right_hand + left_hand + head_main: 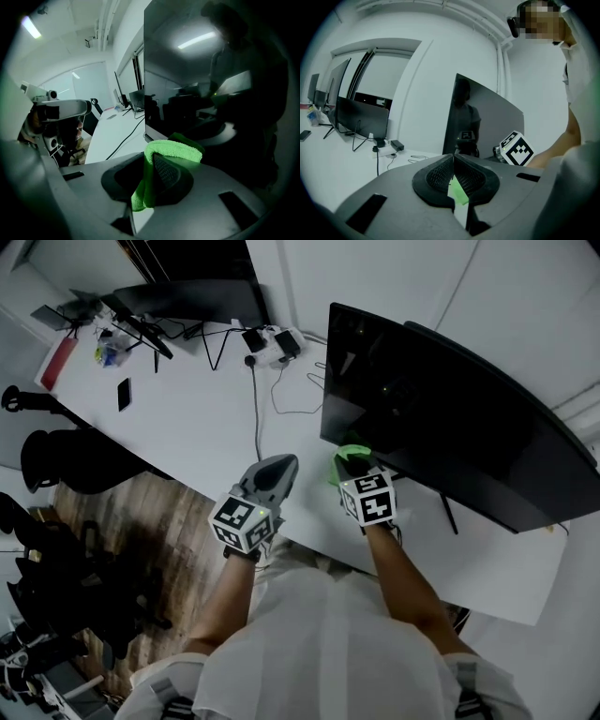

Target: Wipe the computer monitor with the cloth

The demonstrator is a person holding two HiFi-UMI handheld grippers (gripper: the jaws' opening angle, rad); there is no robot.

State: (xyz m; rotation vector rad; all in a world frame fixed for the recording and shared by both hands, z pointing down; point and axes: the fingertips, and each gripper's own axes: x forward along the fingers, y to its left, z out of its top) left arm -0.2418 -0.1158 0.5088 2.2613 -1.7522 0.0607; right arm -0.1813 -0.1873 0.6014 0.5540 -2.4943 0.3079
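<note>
A big dark monitor [450, 418] stands on the white desk [187, 427], right of centre. My right gripper [354, 463] is at the screen's lower left corner, shut on a folded green cloth [349, 452]. In the right gripper view the cloth [173, 150] bulges out over the tips of the right gripper [150, 158], close to the glossy screen [211, 70]. My left gripper [279, 468] hovers over the desk, left of the monitor and apart from it. In its own view the left gripper [453, 161] is shut with its pads together. A small green strip shows in the slit behind them.
A second monitor [192, 301] stands at the far left, with a power strip [272, 343], a cable [256, 399] and a phone [124, 393] on the desk. Dark office chairs [66, 460] stand on the wood floor to the left. The monitor's stand leg [450, 514] reaches toward the front edge.
</note>
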